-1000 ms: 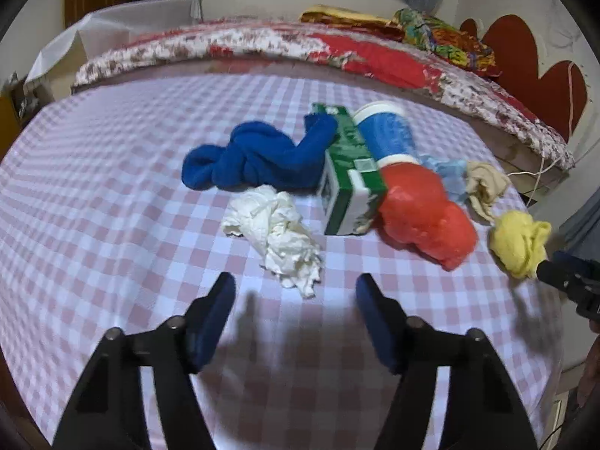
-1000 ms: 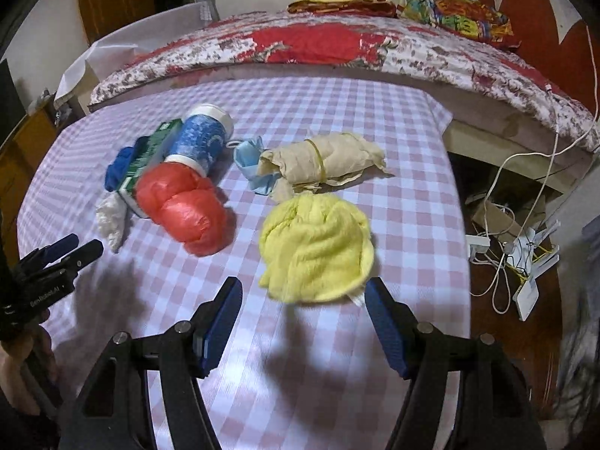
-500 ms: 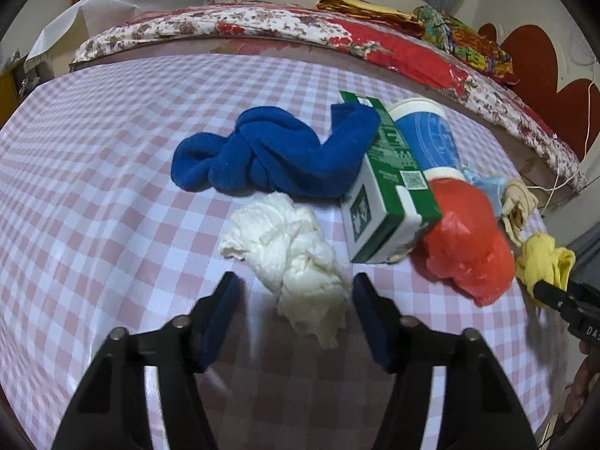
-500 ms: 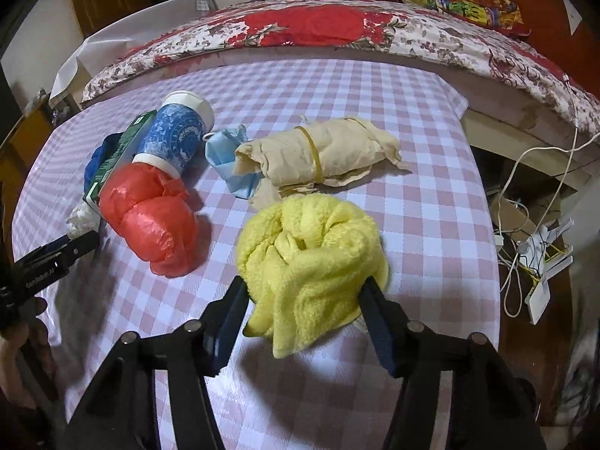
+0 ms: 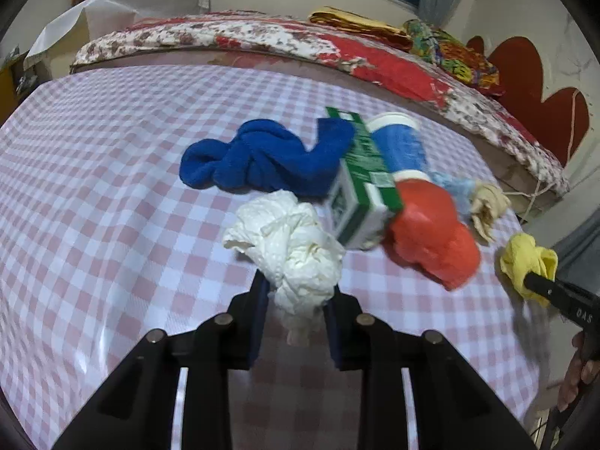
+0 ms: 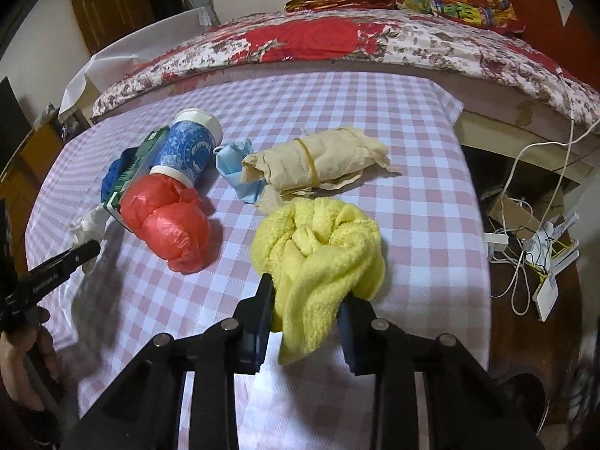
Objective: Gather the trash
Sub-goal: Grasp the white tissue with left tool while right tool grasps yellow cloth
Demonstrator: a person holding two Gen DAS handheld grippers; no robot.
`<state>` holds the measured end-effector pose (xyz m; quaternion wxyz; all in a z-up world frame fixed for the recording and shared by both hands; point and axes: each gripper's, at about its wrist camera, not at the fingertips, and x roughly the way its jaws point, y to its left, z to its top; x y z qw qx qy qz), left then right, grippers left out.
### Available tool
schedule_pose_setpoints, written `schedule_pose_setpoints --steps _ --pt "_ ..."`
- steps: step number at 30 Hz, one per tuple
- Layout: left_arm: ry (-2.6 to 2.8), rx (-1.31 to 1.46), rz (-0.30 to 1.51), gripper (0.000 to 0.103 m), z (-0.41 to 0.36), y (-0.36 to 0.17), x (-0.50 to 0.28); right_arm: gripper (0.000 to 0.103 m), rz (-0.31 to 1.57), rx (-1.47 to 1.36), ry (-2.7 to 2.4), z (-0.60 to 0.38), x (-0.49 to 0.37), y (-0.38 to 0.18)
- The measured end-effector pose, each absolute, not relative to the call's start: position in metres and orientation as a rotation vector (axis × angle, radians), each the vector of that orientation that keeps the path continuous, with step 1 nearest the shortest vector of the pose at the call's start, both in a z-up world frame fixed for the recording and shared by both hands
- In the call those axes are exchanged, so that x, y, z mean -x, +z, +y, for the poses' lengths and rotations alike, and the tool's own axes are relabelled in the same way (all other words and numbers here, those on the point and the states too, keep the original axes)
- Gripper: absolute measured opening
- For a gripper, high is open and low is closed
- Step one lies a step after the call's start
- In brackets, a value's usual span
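Observation:
My left gripper [image 5: 296, 300] is shut on a crumpled white paper wad [image 5: 288, 247] on the pink checked tablecloth [image 5: 93, 187]. My right gripper [image 6: 305, 300] is shut on a yellow cloth [image 6: 318, 243], which also shows in the left wrist view [image 5: 525, 262]. Beyond the wad lie a blue towel [image 5: 262, 157], a green carton [image 5: 363, 183], a blue paper cup [image 5: 401, 146] and a red plastic bag [image 5: 431, 228]. In the right wrist view a beige paper roll with a rubber band [image 6: 315, 161] and a light blue mask [image 6: 236, 165] lie behind the yellow cloth.
A bed with a floral quilt [image 6: 337, 41] runs along the table's far side. White cables and a power strip [image 6: 532, 225] lie on the floor off the table's right edge. A wooden door [image 6: 108, 11] stands at the back left.
Both grippers moved forward and closed: the left on the white paper wad, the right on the yellow cloth.

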<state>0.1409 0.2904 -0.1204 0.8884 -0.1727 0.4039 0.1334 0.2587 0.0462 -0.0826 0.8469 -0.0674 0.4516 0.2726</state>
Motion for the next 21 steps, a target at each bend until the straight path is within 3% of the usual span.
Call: schedule_pose_setpoints --steps 21 --pt "0.136 0.218 0.792 0.029 0.202 -0.083 -0.135 0.033 0.861 0.091 0.521 -0.029 -0.212 -0.045"
